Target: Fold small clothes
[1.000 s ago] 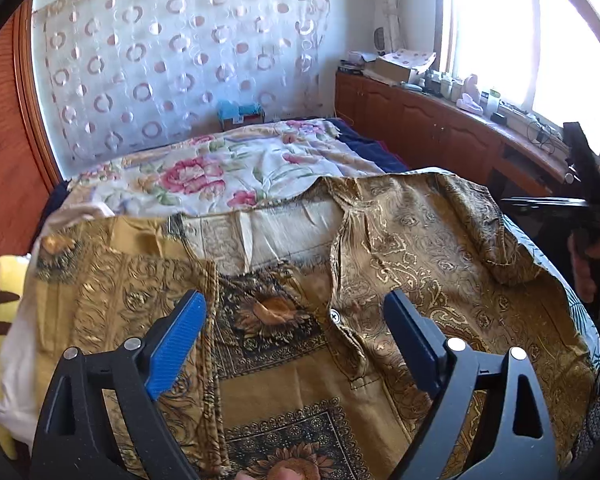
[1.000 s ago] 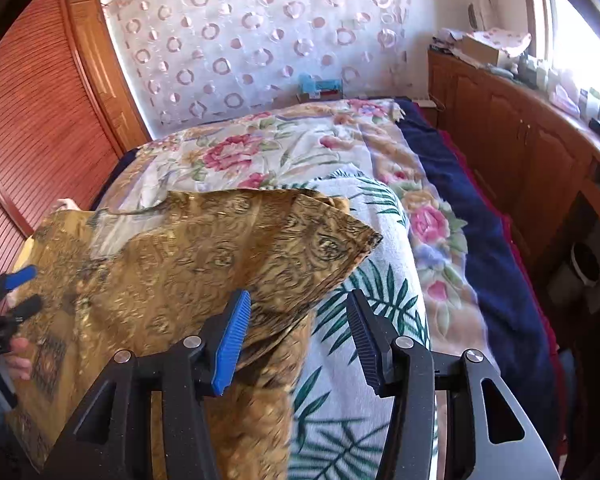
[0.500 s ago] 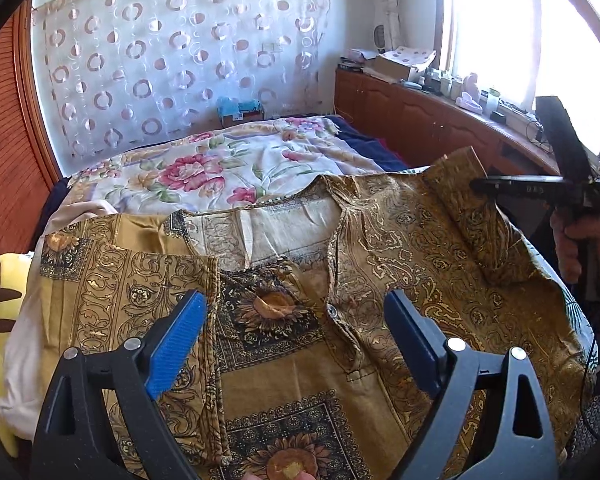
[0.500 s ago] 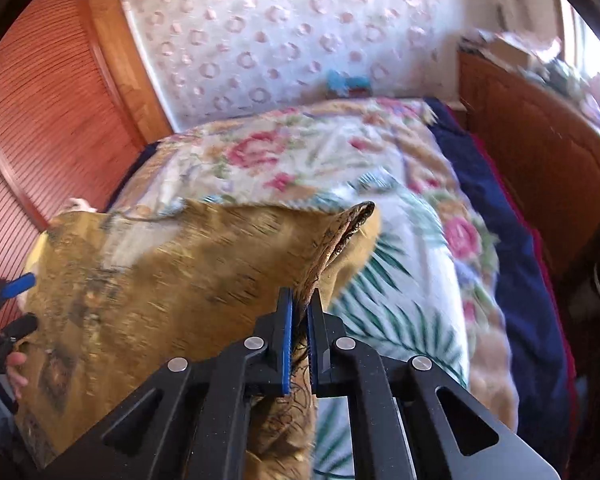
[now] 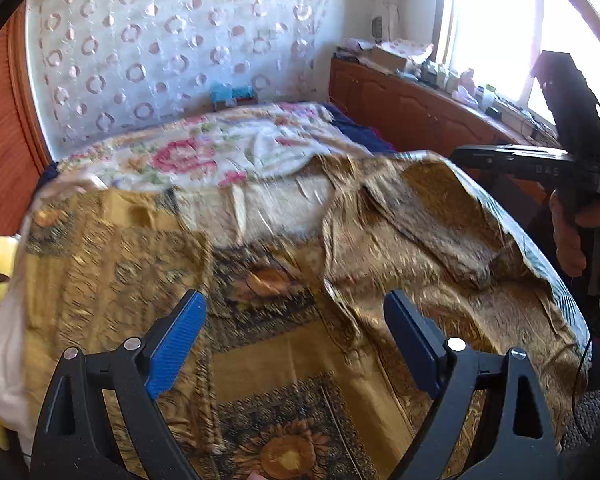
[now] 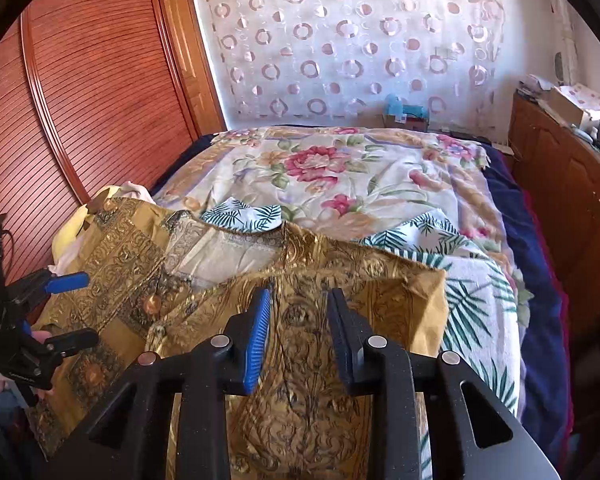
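Released, gold shirt [image 6: 308, 320] sleeve now folded inward.

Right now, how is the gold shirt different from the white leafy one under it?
The gold shirt is shiny gold with dark swirls and sunflower squares; the leafy shirt is white with teal palm leaves. The gold shirt lies on top, showing most of itself; the leafy shirt is mostly covered, with only its collar and right side showing. Both lie on the flowered bedspread.
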Motion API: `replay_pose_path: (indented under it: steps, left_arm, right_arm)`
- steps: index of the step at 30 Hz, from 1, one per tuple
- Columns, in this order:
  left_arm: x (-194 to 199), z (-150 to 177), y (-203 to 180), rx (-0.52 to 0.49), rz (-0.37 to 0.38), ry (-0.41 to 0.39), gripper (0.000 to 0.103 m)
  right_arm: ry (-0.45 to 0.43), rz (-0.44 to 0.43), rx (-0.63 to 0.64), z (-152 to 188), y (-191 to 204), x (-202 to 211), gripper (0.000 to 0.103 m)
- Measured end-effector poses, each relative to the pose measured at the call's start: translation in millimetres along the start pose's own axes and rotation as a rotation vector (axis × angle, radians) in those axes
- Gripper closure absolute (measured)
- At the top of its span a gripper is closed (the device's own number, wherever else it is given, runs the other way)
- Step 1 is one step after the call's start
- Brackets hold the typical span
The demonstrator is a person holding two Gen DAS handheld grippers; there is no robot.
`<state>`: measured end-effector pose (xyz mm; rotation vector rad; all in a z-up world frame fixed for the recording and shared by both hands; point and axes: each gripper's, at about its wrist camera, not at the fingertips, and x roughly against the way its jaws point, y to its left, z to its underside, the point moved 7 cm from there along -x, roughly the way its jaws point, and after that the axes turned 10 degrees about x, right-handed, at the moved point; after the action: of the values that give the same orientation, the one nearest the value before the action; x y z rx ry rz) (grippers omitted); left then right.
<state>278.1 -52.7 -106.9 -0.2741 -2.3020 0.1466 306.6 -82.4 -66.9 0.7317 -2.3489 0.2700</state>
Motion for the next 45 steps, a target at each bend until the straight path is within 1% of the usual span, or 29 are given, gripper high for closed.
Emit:
replay_pose_path:
  steps: [2, 4, 7, 11, 13, 17, 20, 26, 32, 38, 39, 40, 43, 45]
  left_arm:
    - [-10, 9, 0, -0.007, 0.0, 0.041, 0.012]
    - [-21, 18, 0, -0.014, -0.002, 0.079, 0.012]
    - [-31, 27, -3, -0.03, -0.009, 0.111, 0.012]
    - [-39, 35, -8, -0.054, -0.018, 0.138, 0.011]
    - [-40, 37, -13, -0.091, -0.037, 0.12, 0.011]
    - [-39, 39, -17, -0.096, -0.027, 0.112, 0.009]
    - [-41, 42, -22, -0.116, -0.019, 0.129, 0.001]
    - [-42, 40, -22, -0.116, -0.017, 0.13, 0.0]
    - [-42, 40, -22, -0.115, -0.017, 0.13, 0.0]
    - [-41, 40, -22, -0.114, -0.014, 0.13, 0.0]
    - [-40, 40, -21, -0.112, -0.019, 0.13, 0.0]
    - [-38, 40, -19, -0.106, -0.023, 0.128, 0.0]
    - [-30, 39, -12, -0.075, -0.021, 0.115, 0.0]
    - [-23, 35, -7, -0.058, -0.019, 0.098, 0.0]
  right_arm:
    - [0.026, 0.019, 0.007, 15, -6, 5, 0.072]
    - [0.06, 0.037, 0.016, 21, -9, 8, 0.072]
    - [0.111, 0.052, 0.013, 44, -12, 15, 0.071]
    - [0.15, 0.054, 0.004, 61, -12, 20, 0.071]
    - [0.161, 0.053, -0.012, 66, -12, 24, 0.071]
    - [0.165, 0.044, -0.036, 76, -14, 34, 0.071]
    - [0.168, 0.038, -0.044, 82, -16, 41, 0.071]
    - [0.167, 0.025, -0.044, 84, -10, 42, 0.071]
    - [0.17, -0.013, -0.003, 79, 7, 31, 0.071]
    - [0.24, -0.028, 0.007, 90, 14, 14, 0.072]
    - [0.252, -0.035, 0.008, 93, 16, 14, 0.075]
    - [0.257, -0.042, 0.01, 96, 17, 17, 0.089]
    - [0.256, -0.056, 0.009, 101, 22, 27, 0.097]
    - [0.261, -0.062, 0.008, 107, 25, 35, 0.097]
